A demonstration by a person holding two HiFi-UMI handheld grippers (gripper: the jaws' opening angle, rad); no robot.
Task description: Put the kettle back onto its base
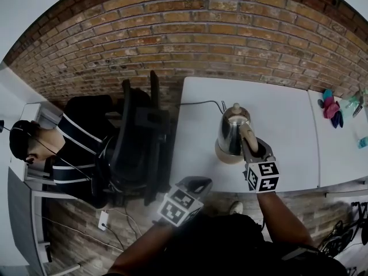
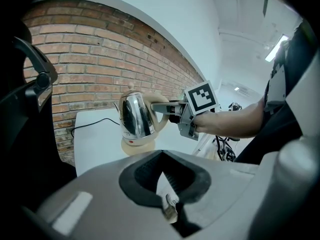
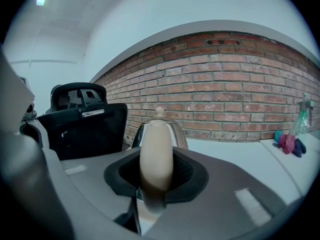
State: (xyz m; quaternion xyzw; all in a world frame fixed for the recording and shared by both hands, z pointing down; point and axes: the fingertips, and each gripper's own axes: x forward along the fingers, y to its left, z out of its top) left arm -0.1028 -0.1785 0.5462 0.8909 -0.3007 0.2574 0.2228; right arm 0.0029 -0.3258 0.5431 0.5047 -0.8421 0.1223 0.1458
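A shiny steel kettle [image 1: 231, 130] with a cream handle [image 3: 156, 156] stands upright on its cream round base [image 1: 224, 154] near the front of the white table [image 1: 282, 125]. My right gripper [image 1: 251, 147] is shut on the kettle's handle from the near side. In the left gripper view the kettle [image 2: 136, 115] rests squarely on the base [image 2: 137, 146], and the right gripper [image 2: 172, 107] grips the handle. My left gripper [image 1: 194, 184] hangs below and in front of the table's edge, apart from the kettle, its jaws together with nothing between them [image 2: 167, 184].
A black cord [image 1: 201, 103] runs from the base toward the brick wall [image 1: 230, 33]. A black office chair [image 1: 138, 137] stands left of the table, with a seated person [image 1: 63, 148] beyond it. Coloured cloths [image 1: 330, 108] and a spray bottle [image 1: 355, 101] lie at far right.
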